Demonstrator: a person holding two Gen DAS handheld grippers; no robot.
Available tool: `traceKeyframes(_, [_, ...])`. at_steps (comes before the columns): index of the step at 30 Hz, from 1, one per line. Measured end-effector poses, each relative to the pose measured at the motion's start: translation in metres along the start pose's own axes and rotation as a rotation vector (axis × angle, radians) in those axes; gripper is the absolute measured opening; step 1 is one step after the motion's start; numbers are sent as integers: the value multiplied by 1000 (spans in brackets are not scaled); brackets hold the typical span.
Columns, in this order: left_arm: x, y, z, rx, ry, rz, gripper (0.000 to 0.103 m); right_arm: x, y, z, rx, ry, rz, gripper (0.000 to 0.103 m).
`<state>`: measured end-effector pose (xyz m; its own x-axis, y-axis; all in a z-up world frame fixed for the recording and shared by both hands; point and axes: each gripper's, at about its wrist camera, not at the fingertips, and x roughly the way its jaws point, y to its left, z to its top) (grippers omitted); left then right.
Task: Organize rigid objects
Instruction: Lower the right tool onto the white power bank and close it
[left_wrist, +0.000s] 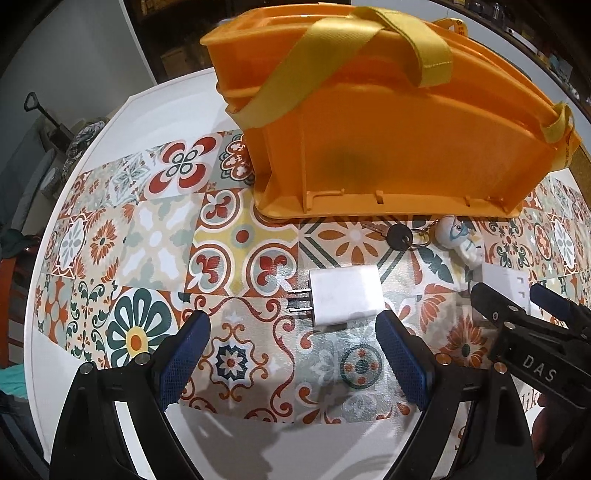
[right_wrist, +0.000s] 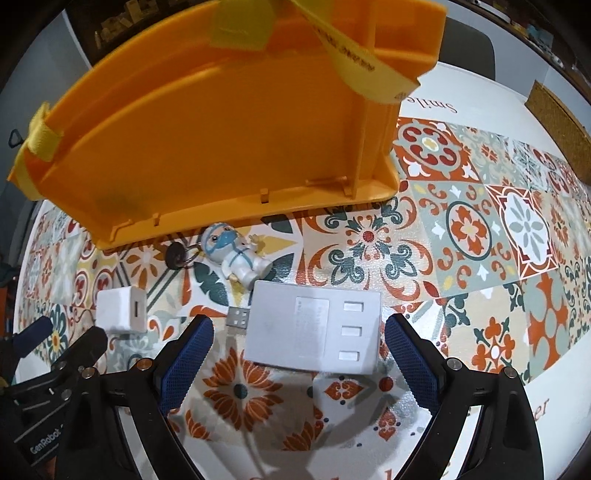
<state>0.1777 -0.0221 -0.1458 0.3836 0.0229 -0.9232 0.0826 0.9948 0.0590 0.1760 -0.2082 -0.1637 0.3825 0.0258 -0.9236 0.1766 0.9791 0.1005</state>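
A white plug charger (left_wrist: 345, 297) lies on the patterned mat, prongs to the left, just ahead of my open left gripper (left_wrist: 293, 339); it also shows in the right wrist view (right_wrist: 122, 312). A white USB hub (right_wrist: 314, 326) with a short USB plug lies between the fingers of my open right gripper (right_wrist: 299, 343); its corner shows in the left wrist view (left_wrist: 506, 282). A small white figure keychain (right_wrist: 238, 258) with a black key (right_wrist: 175, 254) lies by the orange bin (right_wrist: 221, 122). The bin (left_wrist: 388, 122) has yellow straps.
The patterned tile mat (left_wrist: 155, 236) covers a white round table (left_wrist: 162, 103). The orange bin stands at the back of the mat. A cork board (right_wrist: 557, 122) lies at the far right. The right gripper (left_wrist: 517, 306) shows in the left wrist view.
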Motion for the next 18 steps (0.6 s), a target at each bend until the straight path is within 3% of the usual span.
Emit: traceKeyframes(18, [10, 2, -4, -31, -12, -44, 92, 30, 18, -4, -10, 4, -40, 92])
